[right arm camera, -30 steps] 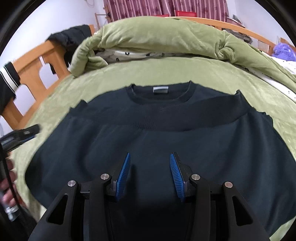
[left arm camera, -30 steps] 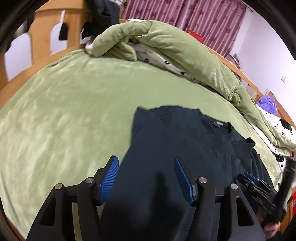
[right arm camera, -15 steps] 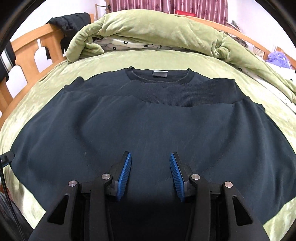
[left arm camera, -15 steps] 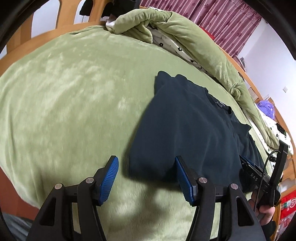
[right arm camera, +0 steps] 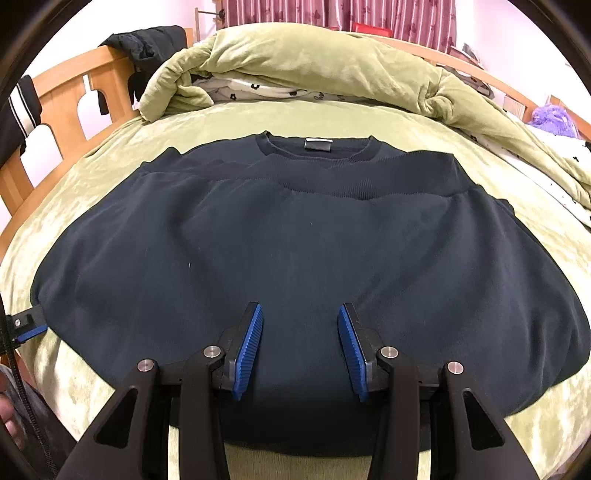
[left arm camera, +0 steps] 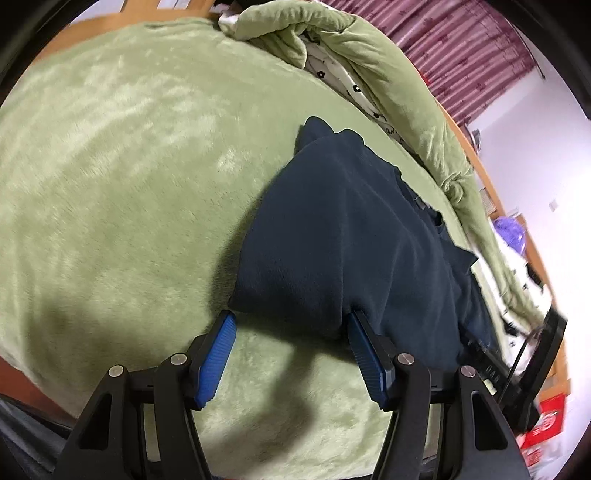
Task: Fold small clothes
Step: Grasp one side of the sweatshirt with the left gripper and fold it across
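A dark navy sweatshirt [right arm camera: 295, 236] lies folded in half on the green blanket [left arm camera: 110, 177], its ribbed hem [right arm camera: 369, 184] drawn up just below the collar and label [right arm camera: 317, 144]. My right gripper [right arm camera: 299, 321] is open, hovering over the middle of the near folded edge with only fabric beneath it. My left gripper [left arm camera: 291, 321] is open at the sweatshirt's [left arm camera: 351, 236] near left corner, which reaches in between the fingertips; the right pad [left arm camera: 364, 350] touches the cloth's edge. The left gripper's tip [right arm camera: 31, 328] shows at the garment's left corner, and the right gripper [left arm camera: 491, 365] shows at the far right.
A rolled green quilt [right arm camera: 314, 62] with a white flowered lining [right arm camera: 258, 88] lies across the back of the bed. A wooden bed frame [right arm camera: 66, 103] with dark clothes [right arm camera: 147, 40] draped on it stands at left. Beyond it are maroon curtains [right arm camera: 332, 14], a purple object [right arm camera: 554, 118] and a red box [left arm camera: 546, 417].
My left gripper has drawn back and sunk from over the sweatshirt's body to its near left corner. My right gripper has moved in closer over the near edge. Both stay open.
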`<state>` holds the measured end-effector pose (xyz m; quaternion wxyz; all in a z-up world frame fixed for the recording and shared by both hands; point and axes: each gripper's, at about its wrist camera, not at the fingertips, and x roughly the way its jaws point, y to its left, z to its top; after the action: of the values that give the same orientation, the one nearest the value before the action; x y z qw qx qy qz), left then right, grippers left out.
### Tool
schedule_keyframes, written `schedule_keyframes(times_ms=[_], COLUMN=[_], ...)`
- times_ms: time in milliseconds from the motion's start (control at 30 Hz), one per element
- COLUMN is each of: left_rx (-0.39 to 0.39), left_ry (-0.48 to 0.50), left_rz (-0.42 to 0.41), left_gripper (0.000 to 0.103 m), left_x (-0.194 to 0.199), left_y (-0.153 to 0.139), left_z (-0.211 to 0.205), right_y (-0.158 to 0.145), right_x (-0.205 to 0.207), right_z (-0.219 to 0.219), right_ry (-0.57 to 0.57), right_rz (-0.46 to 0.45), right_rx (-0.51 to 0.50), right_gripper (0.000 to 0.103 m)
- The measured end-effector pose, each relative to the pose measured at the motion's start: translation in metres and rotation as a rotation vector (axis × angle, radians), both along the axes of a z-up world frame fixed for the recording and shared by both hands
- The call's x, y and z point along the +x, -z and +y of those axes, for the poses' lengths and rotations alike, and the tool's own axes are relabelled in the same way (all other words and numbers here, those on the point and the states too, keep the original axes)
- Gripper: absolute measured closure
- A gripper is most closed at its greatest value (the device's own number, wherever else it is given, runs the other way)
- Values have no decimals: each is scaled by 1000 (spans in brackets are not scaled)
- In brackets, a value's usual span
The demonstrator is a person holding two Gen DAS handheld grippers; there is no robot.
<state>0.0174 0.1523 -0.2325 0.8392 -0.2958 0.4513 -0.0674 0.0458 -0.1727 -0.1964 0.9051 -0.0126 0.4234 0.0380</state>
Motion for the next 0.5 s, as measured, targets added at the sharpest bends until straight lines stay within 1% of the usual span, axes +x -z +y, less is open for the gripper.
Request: schedule_keyframes(times_ms=[200,333,367,400,433,467,500], left_rx=[-119,-161,-160,-152,-148,-121,-100], left_ry=[-7,-22,-30,-34,-33,-31,-27], left_rz=[5,7,-2,-29,-46,-73,-93], left_gripper=[41,41,45,59,66,70,77], left_x=[19,31,33,33,33,33,32], left_y=[5,6,3,-3,-7,-16,-22], left_z=[2,0,-1,-2,-3,-9,-12], right_y=[-8,-15,-18,-19,-22,-24,-27], right_x=[-11,-19,-21,-23,-26,-29,-32], right_z=[-6,-15,-18,-21,-25,-30,-35], right_ry=[0,11,15,19,23,28,33], right_rz=[-5,-14,-17,-20,-22,-26,-31], right_rx=[14,27,30,32,34,37,39], right_gripper=[61,61,61,61,61,61,61])
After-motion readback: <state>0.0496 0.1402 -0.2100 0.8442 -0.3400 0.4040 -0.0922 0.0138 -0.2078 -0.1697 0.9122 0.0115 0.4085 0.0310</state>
